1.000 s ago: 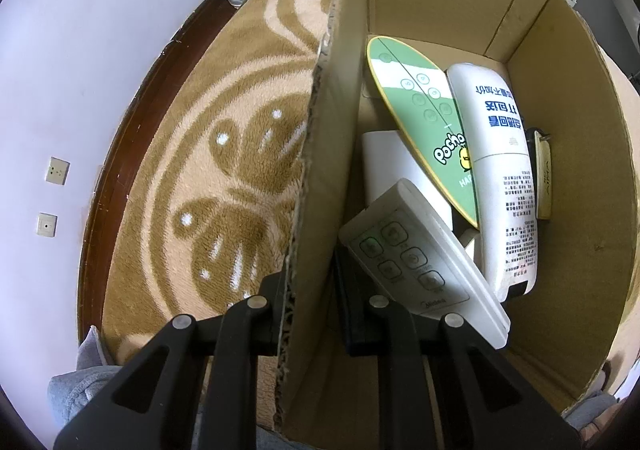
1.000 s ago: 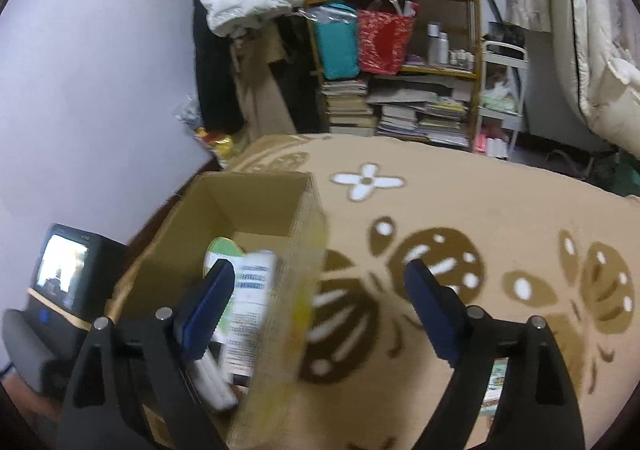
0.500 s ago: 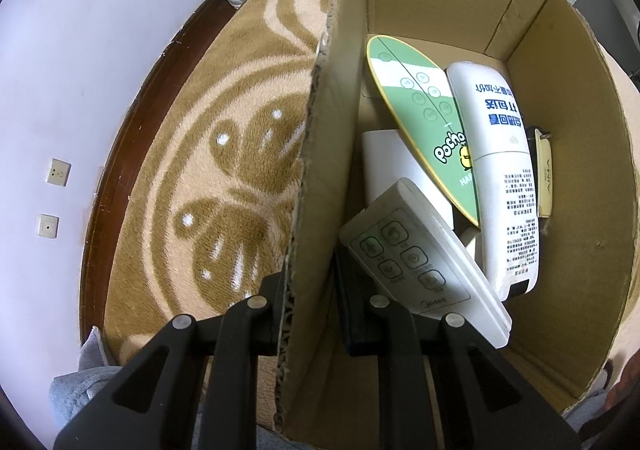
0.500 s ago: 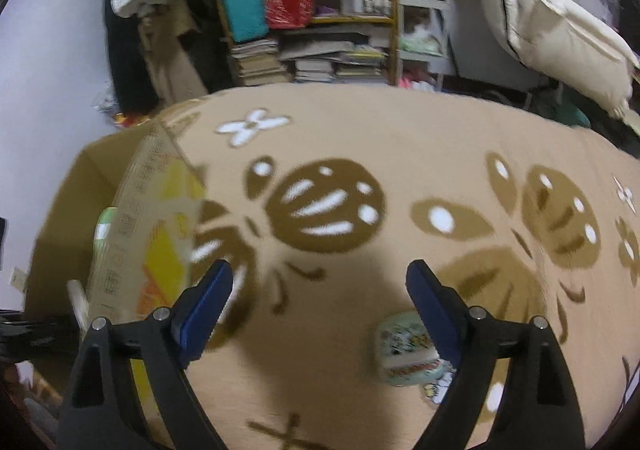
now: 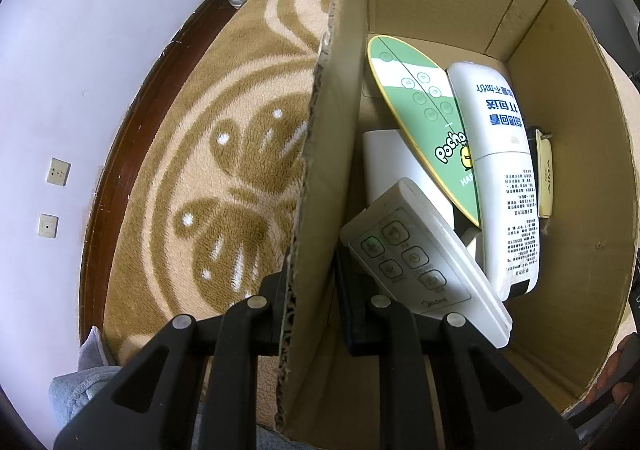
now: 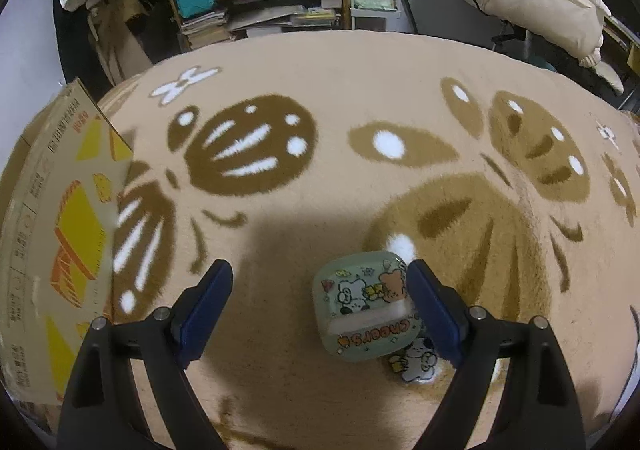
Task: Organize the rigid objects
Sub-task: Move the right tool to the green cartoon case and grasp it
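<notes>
The small green case, printed with cartoon bears and the word "cheers", lies flat on the patterned rug, and it now sits low in my right wrist view, just inside the right-hand finger of my right gripper; a second ago that camera was looking at the cardboard box and the shelves behind it, so I have swung away from the box and down over this case; I read that as the reach for the next thing to pack, with the grasp itself not yet made. The tongs on that side stand wide, the case nearer one pad than the other, so I judge I must shift a little to the right before closing, or the near pad may nudge the case aside. A bear sticker or charm lies on the rug touching the case's near edge; I cannot tell whether it is attached. My left gripper has not moved in that time; its tongs are narrow, pinching the box's near wall and steadying it. Inside already lie a white remote, a green oval board, a white bottle and a slim cream item against the far wall.
</notes>
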Available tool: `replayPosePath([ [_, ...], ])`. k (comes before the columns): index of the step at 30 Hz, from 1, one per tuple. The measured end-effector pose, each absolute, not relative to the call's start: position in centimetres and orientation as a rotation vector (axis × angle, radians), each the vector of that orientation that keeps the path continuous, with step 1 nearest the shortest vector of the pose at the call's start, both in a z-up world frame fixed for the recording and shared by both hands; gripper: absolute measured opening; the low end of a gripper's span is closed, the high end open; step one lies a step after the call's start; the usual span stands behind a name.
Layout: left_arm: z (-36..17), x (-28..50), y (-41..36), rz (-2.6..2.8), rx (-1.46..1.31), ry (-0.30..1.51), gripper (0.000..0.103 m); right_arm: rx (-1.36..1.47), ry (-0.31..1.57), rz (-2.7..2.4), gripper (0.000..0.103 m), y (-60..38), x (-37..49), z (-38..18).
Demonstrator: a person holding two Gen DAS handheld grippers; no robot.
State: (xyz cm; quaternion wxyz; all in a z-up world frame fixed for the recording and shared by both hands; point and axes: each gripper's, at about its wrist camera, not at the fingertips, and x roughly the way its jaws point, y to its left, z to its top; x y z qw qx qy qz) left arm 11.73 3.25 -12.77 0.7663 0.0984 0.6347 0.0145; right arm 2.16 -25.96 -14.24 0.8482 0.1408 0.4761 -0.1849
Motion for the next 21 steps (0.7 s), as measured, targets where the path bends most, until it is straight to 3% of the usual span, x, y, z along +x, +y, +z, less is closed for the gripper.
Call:
replayPosePath([
  [10, -12.8, 11.7, 2.9, 0.035, 0.228, 1.376, 0.018, 0.341, 1.072, -0.426, 0.091, -26.9, 2.0, -15.7],
  [13, -12.8, 11.7, 2.8, 0.036, 0.229, 1.377, 0.018, 0.322, 1.097, -0.462, 0.075, -27.1, 1.9, -15.9],
  [15, -12.8, 11.7, 2.8, 0.036, 0.231, 1.377, 0.018, 0.327, 1.084, -0.457, 0.058, -27.2, 1.7, -15.6],
  [21, -12.7, 11.6, 2.9, 0.036, 0.234, 1.376, 0.018, 0.304, 1.077, -0.417, 0.058, -26.5, 1.8, -15.2],
])
